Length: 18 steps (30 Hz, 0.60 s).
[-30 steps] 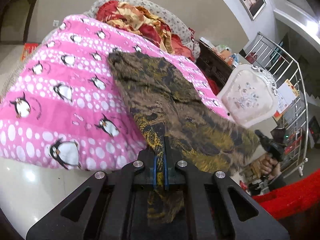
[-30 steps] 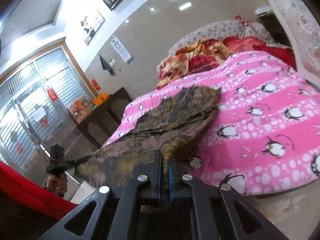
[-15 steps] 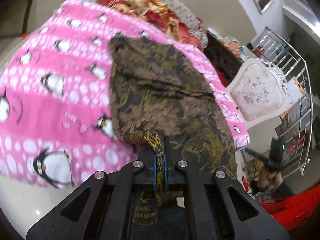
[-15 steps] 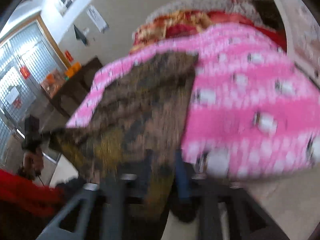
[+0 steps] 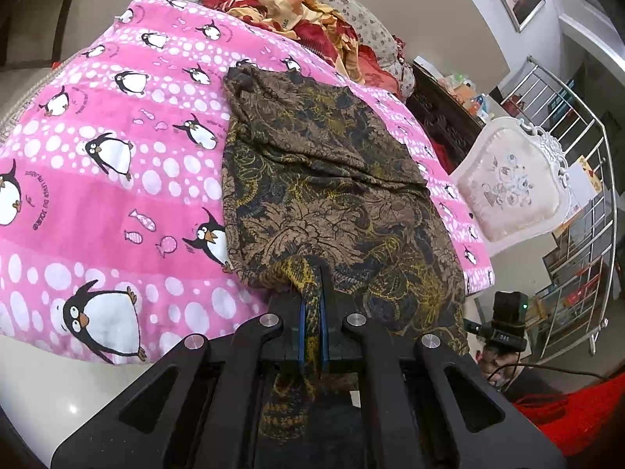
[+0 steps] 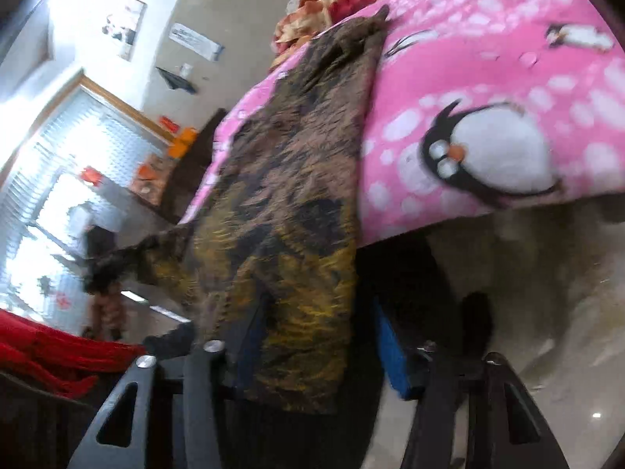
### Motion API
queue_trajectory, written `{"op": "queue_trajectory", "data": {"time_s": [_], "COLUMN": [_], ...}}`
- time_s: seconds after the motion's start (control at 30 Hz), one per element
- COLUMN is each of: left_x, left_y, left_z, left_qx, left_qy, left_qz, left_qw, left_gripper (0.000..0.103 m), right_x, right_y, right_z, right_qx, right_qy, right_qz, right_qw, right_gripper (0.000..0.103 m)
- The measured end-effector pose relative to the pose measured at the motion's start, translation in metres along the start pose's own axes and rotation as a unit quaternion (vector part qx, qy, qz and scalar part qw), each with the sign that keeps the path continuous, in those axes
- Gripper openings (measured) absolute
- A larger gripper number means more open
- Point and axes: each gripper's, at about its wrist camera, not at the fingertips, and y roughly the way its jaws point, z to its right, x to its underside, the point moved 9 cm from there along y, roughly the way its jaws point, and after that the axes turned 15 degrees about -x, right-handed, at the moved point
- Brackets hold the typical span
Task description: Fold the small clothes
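Since a second ago your right gripper [image 6: 312, 348] has dropped toward the near edge of the bed, and the brown-and-yellow patterned garment [image 5: 332, 195] that was stretched taut between your two hands now lies flatter along the pink penguin blanket [image 5: 117, 179]. Your right jaws let go of the hem, swung wide, and have just been closing again; in the blurred right wrist view they stand apart, with the garment's near end [image 6: 297, 312] hanging between them, and you cannot tell whether either blue pad touches it. Your left gripper [image 5: 312, 328] is clamped tight on a bunched corner of the same garment, a strip of yellow-printed cloth pinched between its blue pads [image 5: 301, 328] and trailing back under the frame.

The garment runs lengthwise down the blanket from near the crumpled red-and-orange bedding [image 5: 297, 8] at the far end to the near edge, where it spills over the side (its far end is narrow and rumpled, the middle creased across). Beside the bed to the right stands a white padded chair [image 5: 511, 191], with a metal railing [image 5: 586, 179] behind it. A red sleeve [image 5: 578, 410] shows at the lower right.
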Motion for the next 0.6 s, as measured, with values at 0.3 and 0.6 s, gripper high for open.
{"op": "queue_trajectory", "data": {"time_s": [0.3, 0.6], "left_x": [-0.004, -0.052], "left_y": [-0.008, -0.023], "left_z": [-0.002, 0.012], "left_qx": [0.014, 0.050], "left_qy": [-0.017, -0.038], "left_qz": [0.013, 0.056], "left_qw": [0.9997, 0.9964], "left_gripper": [0.004, 0.004], "right_x": [-0.022, -0.136], "right_y": [-0.045, -0.100], "right_z": [-0.063, -0.119], "right_qx": [-0.012, -0.018], "right_qy": [-0.063, -0.133], "right_qz": [0.051, 0.176], "right_qw": [0.997, 0.975], "right_gripper": [0.004, 0.003]}}
